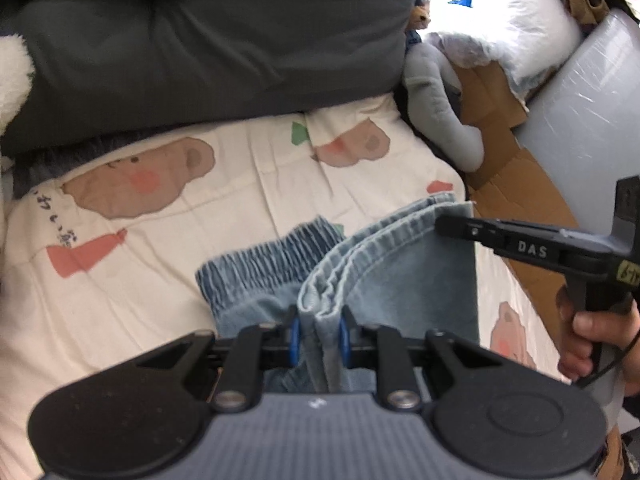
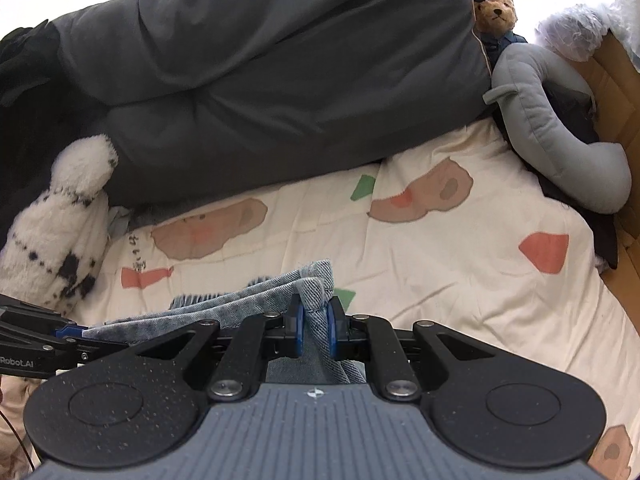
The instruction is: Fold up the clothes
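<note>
Light blue denim pants [image 1: 384, 272] with a gathered elastic waistband lie on a cream bed sheet [image 1: 200, 220] printed with bear faces. My left gripper [image 1: 319, 336] is shut on a folded denim hem edge. My right gripper [image 2: 313, 326] is shut on the other corner of the same denim [image 2: 280, 300]. In the left wrist view the right gripper [image 1: 444, 226] comes in from the right and pinches the far hem corner. The left gripper's fingers [image 2: 68, 334] show at the left edge of the right wrist view.
A dark grey duvet [image 2: 260, 80] is piled at the back. A white spotted plush [image 2: 60, 232] lies at the left, a grey plush [image 2: 560, 136] and a teddy bear [image 2: 496, 12] at the right. Cardboard [image 1: 520, 184] borders the bed's right side.
</note>
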Action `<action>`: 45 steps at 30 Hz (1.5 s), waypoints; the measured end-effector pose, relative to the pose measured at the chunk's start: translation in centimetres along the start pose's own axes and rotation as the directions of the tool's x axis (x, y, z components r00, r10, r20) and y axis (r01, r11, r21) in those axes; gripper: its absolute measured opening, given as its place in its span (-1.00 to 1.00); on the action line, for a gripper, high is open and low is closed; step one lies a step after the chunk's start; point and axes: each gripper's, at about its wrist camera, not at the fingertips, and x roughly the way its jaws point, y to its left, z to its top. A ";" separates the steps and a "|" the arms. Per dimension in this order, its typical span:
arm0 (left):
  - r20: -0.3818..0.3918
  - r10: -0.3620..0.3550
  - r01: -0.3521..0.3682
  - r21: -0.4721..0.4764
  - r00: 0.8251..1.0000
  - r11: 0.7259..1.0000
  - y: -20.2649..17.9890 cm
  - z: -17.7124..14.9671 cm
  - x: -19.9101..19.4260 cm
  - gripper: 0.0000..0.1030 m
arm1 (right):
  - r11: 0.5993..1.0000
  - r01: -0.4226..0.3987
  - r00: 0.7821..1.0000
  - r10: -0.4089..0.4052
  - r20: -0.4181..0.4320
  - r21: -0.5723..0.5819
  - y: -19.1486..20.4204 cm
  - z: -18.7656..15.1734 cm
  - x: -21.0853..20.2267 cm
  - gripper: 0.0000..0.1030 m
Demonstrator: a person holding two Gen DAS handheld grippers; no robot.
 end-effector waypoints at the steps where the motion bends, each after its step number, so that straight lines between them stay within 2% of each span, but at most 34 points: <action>1: -0.005 -0.006 0.006 -0.016 1.000 1.000 0.4 0.3 0.2 -0.62 | 1.000 0.002 1.000 -0.002 -0.002 0.000 0.0 0.3 0.3 -0.78; 8: -0.026 0.002 -0.004 -0.051 1.000 0.999 2.5 1.4 2.8 -0.62 | 0.999 0.032 0.998 -0.033 -0.057 -0.022 0.3 1.4 3.8 -0.78; 16: -0.009 0.034 -0.033 0.007 0.999 0.999 2.8 1.9 4.5 -0.62 | 0.998 0.062 0.994 -0.063 -0.092 -0.006 -0.1 2.0 6.5 -0.78; 21: -0.030 0.100 -0.098 0.052 0.995 0.994 3.2 1.1 6.3 -0.59 | 0.998 0.046 0.992 -0.042 -0.118 0.033 -0.7 1.9 8.2 -0.77; 23: -0.016 0.138 -0.136 0.101 0.990 0.986 2.4 0.8 6.0 -0.37 | 0.999 0.048 0.993 -0.046 -0.113 0.022 -0.6 1.7 8.3 -0.71; 25: -0.004 0.169 -0.167 0.124 0.986 0.978 2.0 0.4 5.4 -0.35 | 0.999 0.049 0.994 -0.047 -0.102 0.014 -0.6 1.5 8.1 -0.68; 29: 0.034 0.156 -0.159 0.108 0.987 0.981 1.8 0.1 3.5 -0.35 | 0.999 0.051 0.996 -0.051 -0.072 -0.004 -0.5 1.3 7.3 -0.57; 33: 0.077 0.216 -0.225 0.146 0.973 0.963 0.8 0.1 2.9 -0.36 | 0.998 0.053 0.996 -0.055 -0.065 -0.033 -0.2 1.4 6.9 -0.57; 38: 0.054 0.186 -0.191 0.136 0.981 0.972 0.6 0.0 3.5 -0.36 | 0.998 0.055 0.997 -0.057 -0.057 -0.040 -0.2 1.3 6.8 -0.57; 41: 0.054 0.196 -0.201 0.131 0.979 0.971 0.7 -0.2 4.2 -0.44 | 0.998 0.052 0.997 -0.053 -0.047 -0.027 -0.4 1.2 6.9 -0.58; 43: 0.061 0.200 -0.206 0.120 0.978 0.971 0.9 -0.4 4.1 -0.59 | 0.999 0.045 0.998 -0.047 -0.049 -0.026 -0.5 1.1 7.0 -0.63; 44: 0.067 0.197 -0.204 0.112 0.978 0.973 1.0 -0.4 3.9 -0.77 | 0.999 0.042 0.998 -0.043 -0.050 -0.026 -0.5 1.1 7.0 -0.74; 45: 0.074 0.194 -0.201 0.103 0.978 0.974 1.1 -0.4 3.7 -0.81 | 0.999 0.041 0.998 -0.043 -0.049 -0.030 -0.5 1.0 7.0 -0.79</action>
